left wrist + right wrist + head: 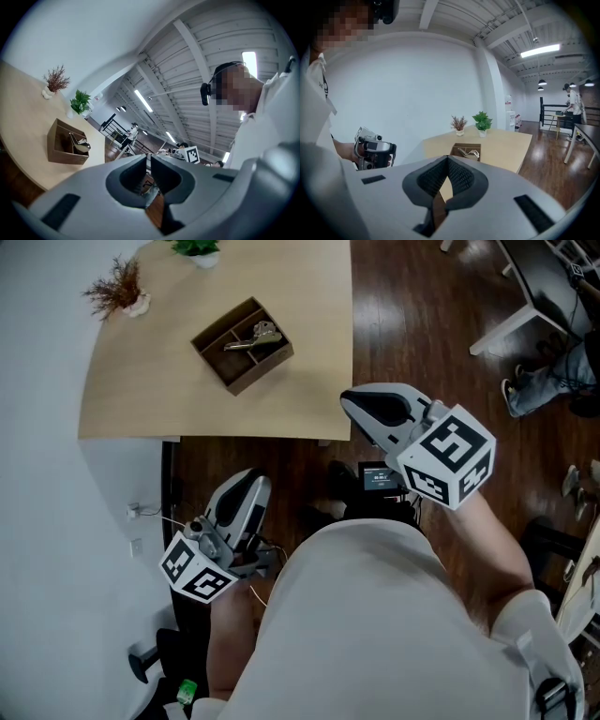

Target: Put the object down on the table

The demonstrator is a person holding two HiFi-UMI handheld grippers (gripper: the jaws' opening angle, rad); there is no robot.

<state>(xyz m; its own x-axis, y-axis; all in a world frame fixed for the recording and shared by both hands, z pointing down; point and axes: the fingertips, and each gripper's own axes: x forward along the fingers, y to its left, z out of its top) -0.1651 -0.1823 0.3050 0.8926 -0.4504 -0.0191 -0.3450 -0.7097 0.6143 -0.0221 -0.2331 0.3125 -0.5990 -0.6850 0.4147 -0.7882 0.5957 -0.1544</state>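
A brown wooden box [260,371] with compartments stands on the light wooden table [159,390]; a shiny metal object [255,337] lies inside it. The same box [64,155] and metal object [79,143] show at the left of the left gripper view, and the box [465,146] lies straight ahead in the right gripper view. My left gripper [251,481] hangs below the table's near edge, over the floor, jaws together and empty. My right gripper [350,405] is off the table's near right corner, shut with nothing in it. Both sets of jaws show closed in their own views [149,157] [448,159].
A dried plant in a white pot [122,292] and a green plant [197,249] stand at the table's far edge. A white wall runs along the left. Dark wooden floor [422,324] lies to the right, with a seated person's legs [553,381] and furniture at the far right.
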